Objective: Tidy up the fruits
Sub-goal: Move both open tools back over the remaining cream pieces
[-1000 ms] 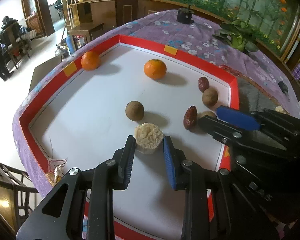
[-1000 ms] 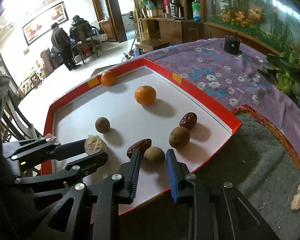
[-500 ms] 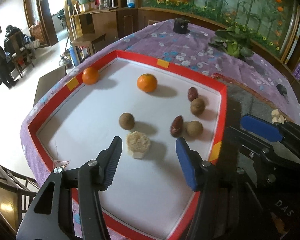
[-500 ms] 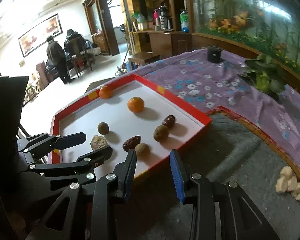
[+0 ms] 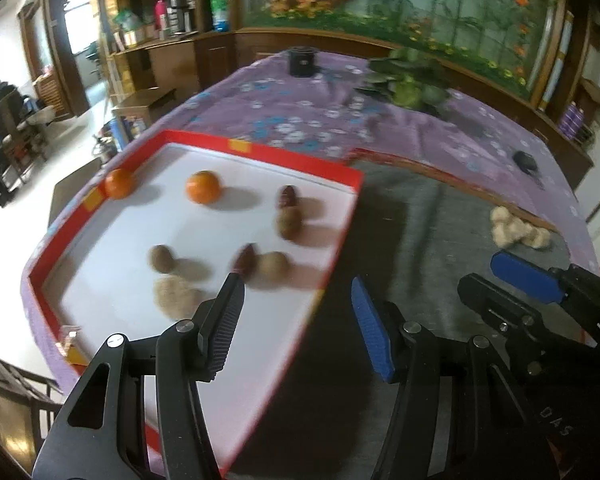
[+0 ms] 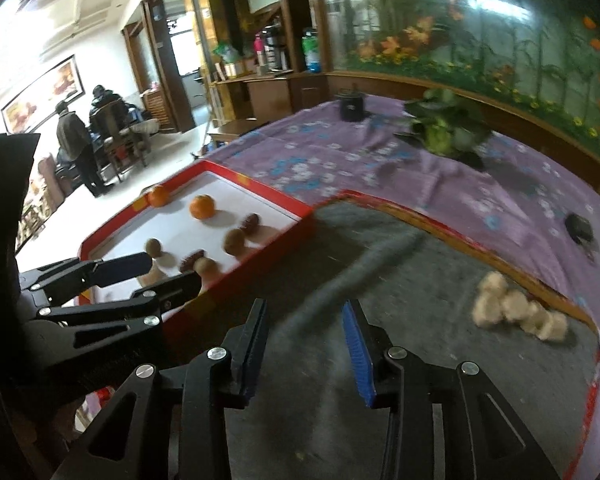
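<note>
The red-rimmed white tray (image 5: pixel 342 236) holds two oranges (image 5: pixel 203 187), two dark red dates (image 5: pixel 287 196), three brown round fruits (image 5: pixel 288 222) and a beige crumbly piece (image 5: pixel 176 296). My left gripper (image 5: pixel 296 292) stands open and empty above the tray's near right rim. My right gripper (image 6: pixel 305 312) hovers over the grey mat (image 6: pixel 400 280), its jaws opening with nothing between them. In the right wrist view the left gripper (image 6: pixel 172 272) hides part of the tray (image 6: pixel 300 210). A pile of beige pieces (image 6: pixel 516 312) lies on the mat to the right.
A purple flowered cloth (image 5: pixel 300 120) covers the table. On it stand a dark cup (image 5: pixel 303 62), a green plant (image 5: pixel 408 84) and a small black object (image 5: pixel 525 161). Two people (image 6: pixel 80 140) are at furniture across the room. The table edge drops off left of the tray.
The left gripper let go of the beige piece and opened wide. The right gripper released a brown fruit in the tray. Both pulled back and rightward towards the grey mat.
</note>
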{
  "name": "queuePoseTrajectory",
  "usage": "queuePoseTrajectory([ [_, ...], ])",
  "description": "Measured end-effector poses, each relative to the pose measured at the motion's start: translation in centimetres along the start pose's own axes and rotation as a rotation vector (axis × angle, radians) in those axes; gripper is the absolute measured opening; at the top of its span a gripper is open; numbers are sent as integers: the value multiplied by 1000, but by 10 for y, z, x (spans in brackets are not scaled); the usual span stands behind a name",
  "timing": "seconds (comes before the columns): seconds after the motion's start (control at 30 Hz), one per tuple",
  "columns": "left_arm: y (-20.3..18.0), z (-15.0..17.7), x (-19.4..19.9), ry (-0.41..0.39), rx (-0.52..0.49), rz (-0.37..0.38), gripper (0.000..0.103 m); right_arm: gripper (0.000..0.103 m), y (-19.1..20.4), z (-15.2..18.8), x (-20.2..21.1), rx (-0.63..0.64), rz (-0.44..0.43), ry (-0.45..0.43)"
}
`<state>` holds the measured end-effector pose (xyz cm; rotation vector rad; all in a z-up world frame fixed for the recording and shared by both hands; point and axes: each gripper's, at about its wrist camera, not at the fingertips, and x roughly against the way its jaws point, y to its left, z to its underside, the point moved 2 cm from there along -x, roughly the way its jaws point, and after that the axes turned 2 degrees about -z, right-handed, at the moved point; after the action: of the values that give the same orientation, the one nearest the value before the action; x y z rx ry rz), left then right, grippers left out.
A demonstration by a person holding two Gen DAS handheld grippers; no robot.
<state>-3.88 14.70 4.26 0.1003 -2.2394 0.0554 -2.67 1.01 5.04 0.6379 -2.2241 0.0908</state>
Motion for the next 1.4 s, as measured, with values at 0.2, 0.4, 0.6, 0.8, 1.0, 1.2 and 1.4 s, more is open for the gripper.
queuePoseTrajectory([
  [0.2,-45,-2,-3,10,-66,58,56,38,-37,17,23,-59,62,-14],
  [0.4,-84,-5,-9,17,-116,100,56,39,-90,38,48,-155,134,-23],
  [0.6,-117,-8,-17,35,-152,140,56,39,-114,49,63,-187,183,-28],
  [0.8,-144,-13,-30,59,-189,201,56,40,-142,60,69,-252,198,-29],
  [1.0,-169,-22,-42,74,-211,255,56,41,-155,65,68,-277,194,-26],
  [1.2,-197,-26,-63,93,-281,260,56,44,-166,65,66,-272,199,-25],
  [1.4,-206,-30,-84,128,-286,241,56,44,-181,67,67,-292,201,-25],
])
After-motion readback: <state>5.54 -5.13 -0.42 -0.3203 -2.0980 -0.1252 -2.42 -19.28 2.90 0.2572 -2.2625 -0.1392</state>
